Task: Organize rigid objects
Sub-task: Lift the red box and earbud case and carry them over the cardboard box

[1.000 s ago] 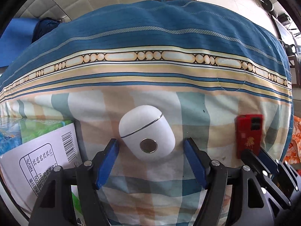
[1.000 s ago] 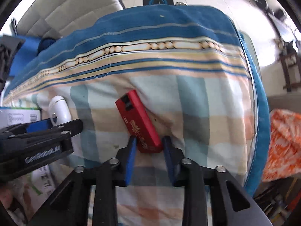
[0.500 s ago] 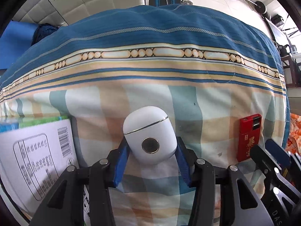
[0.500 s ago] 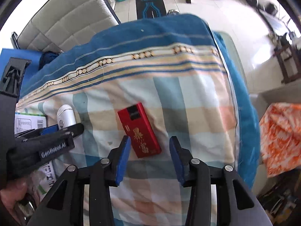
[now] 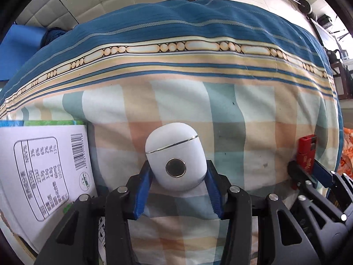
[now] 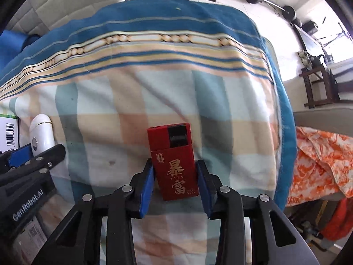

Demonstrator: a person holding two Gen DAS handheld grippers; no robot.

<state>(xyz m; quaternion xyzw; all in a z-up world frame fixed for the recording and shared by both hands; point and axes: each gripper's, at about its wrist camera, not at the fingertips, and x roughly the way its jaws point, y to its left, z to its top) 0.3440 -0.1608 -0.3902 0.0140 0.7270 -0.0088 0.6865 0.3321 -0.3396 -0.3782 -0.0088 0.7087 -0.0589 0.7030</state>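
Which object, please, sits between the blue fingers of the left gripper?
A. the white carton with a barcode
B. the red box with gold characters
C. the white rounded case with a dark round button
C: the left gripper has its blue pads against the sides of the white rounded case.

White case (image 5: 175, 154) lies between carton (image 5: 39, 172) and pack (image 5: 305, 152).

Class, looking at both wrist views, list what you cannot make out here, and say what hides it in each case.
- White printed carton, left wrist view: cut off by the picture's edge and the left gripper.
- Red rectangular box with gold characters, left wrist view: lower part hidden behind the right gripper.
- White rounded plastic case, right wrist view: lower part hidden by the left gripper's fingers.
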